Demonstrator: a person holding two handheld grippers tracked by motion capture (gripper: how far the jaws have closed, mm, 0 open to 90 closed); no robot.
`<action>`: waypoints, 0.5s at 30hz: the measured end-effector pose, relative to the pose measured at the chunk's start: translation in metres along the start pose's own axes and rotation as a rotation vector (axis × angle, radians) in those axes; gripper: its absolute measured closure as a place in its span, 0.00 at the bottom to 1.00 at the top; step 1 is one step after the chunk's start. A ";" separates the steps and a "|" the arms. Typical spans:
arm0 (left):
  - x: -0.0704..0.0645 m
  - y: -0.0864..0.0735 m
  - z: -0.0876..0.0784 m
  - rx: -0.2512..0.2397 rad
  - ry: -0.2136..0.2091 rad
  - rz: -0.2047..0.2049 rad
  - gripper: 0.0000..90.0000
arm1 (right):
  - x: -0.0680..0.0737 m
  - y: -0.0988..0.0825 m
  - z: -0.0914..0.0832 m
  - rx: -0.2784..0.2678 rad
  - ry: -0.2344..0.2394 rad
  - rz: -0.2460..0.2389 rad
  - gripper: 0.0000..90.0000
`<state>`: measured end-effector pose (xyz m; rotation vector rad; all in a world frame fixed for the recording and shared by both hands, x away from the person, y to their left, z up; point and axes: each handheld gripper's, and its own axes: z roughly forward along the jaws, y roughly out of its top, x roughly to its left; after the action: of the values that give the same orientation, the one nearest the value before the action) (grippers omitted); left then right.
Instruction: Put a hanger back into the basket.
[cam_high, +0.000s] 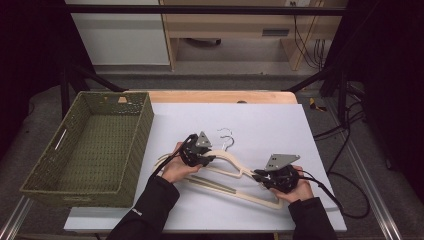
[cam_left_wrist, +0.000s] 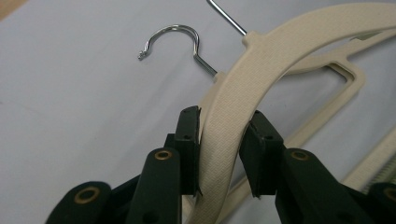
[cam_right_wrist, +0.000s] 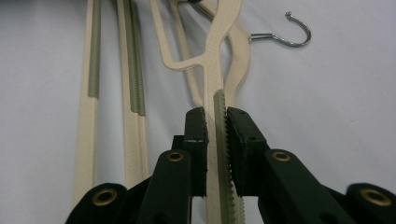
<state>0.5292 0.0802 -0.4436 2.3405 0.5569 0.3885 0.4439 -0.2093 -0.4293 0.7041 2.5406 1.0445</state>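
Cream plastic hangers with metal hooks lie stacked on the white board; the upper hanger (cam_high: 235, 162) runs between both hands. My left gripper (cam_high: 202, 159) grips its curved shoulder near the neck: in the left gripper view both pads of the gripper (cam_left_wrist: 222, 135) press on the textured cream arm (cam_left_wrist: 261, 70), with the hook (cam_left_wrist: 180, 35) just beyond. My right gripper (cam_high: 260, 176) is shut on the hanger's other arm; in the right gripper view the gripper (cam_right_wrist: 217, 126) clamps the cream arm (cam_right_wrist: 215, 56) along its grey ribbed strip.
A green woven basket (cam_high: 142, 125) stands at the left, its inside bare. More hanger bars (cam_right_wrist: 133, 70) lie flat left of the gripped arm. A second hook (cam_high: 225, 131) lies beyond the first one (cam_high: 228, 143). Bare white board (cam_high: 280, 125) stretches beyond the hangers.
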 end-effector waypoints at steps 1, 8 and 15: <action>-0.003 0.000 -0.003 -0.015 0.012 0.012 0.77 | 0.000 -0.001 0.001 0.009 -0.003 0.004 0.86; -0.021 -0.003 -0.019 -0.034 0.030 0.097 0.81 | -0.002 -0.002 0.004 -0.012 0.031 0.052 0.67; -0.036 -0.003 -0.032 -0.069 0.048 0.123 0.82 | -0.005 0.014 0.008 -0.153 0.062 0.120 0.41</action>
<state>0.4834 0.0827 -0.4270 2.3108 0.4171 0.5135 0.4560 -0.1989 -0.4244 0.8011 2.4622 1.3047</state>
